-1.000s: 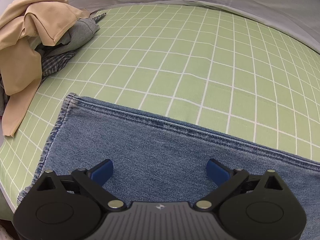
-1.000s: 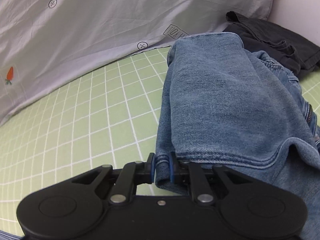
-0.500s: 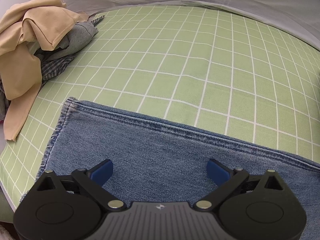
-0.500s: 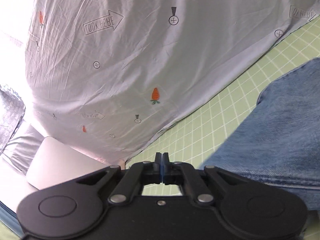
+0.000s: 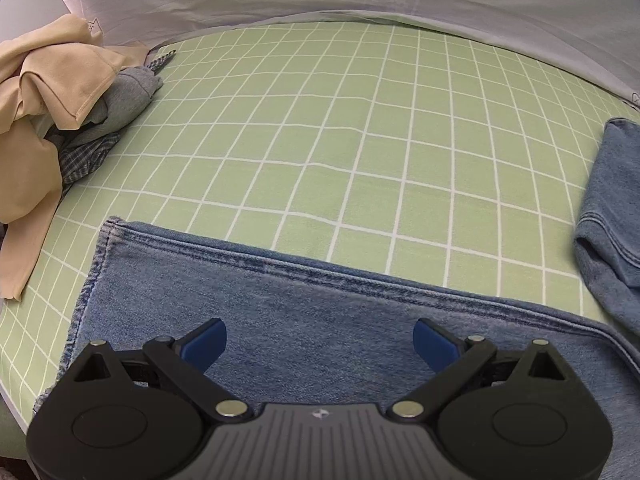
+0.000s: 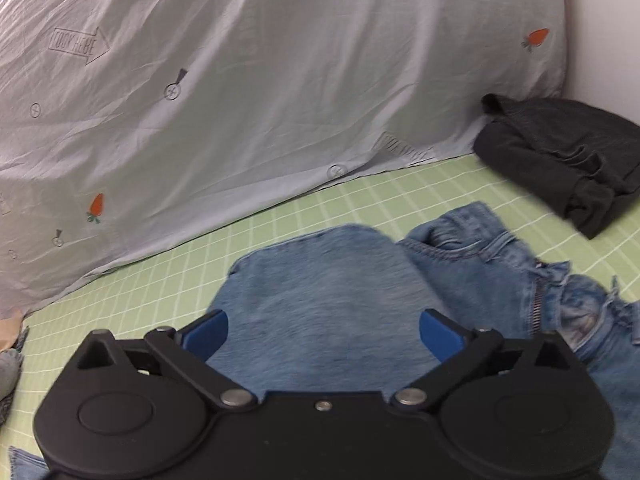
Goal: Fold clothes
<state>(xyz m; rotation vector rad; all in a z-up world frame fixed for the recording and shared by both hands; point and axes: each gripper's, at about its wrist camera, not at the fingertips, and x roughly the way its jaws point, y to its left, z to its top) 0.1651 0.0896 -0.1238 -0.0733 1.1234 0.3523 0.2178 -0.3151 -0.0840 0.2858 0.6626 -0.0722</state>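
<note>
A pair of blue jeans lies on the green checked sheet (image 5: 340, 140). In the left wrist view one leg (image 5: 320, 312) lies flat with its hem at the left, and a folded-over part (image 5: 612, 208) shows at the right edge. My left gripper (image 5: 320, 340) is open and empty above that leg. In the right wrist view the folded leg (image 6: 328, 300) rests toward the waistband and zipper (image 6: 536, 300). My right gripper (image 6: 324, 332) is open and empty above the denim.
A heap of tan, grey and plaid clothes (image 5: 60, 120) sits at the far left. A folded dark garment (image 6: 560, 160) lies at the back right. A grey quilt with carrot prints (image 6: 260, 100) runs along the back of the bed.
My right gripper held the jeans' hem a second ago, then let go, swung away shut, and now stands open over the folded denim. The left gripper stayed open and drew back slightly.
</note>
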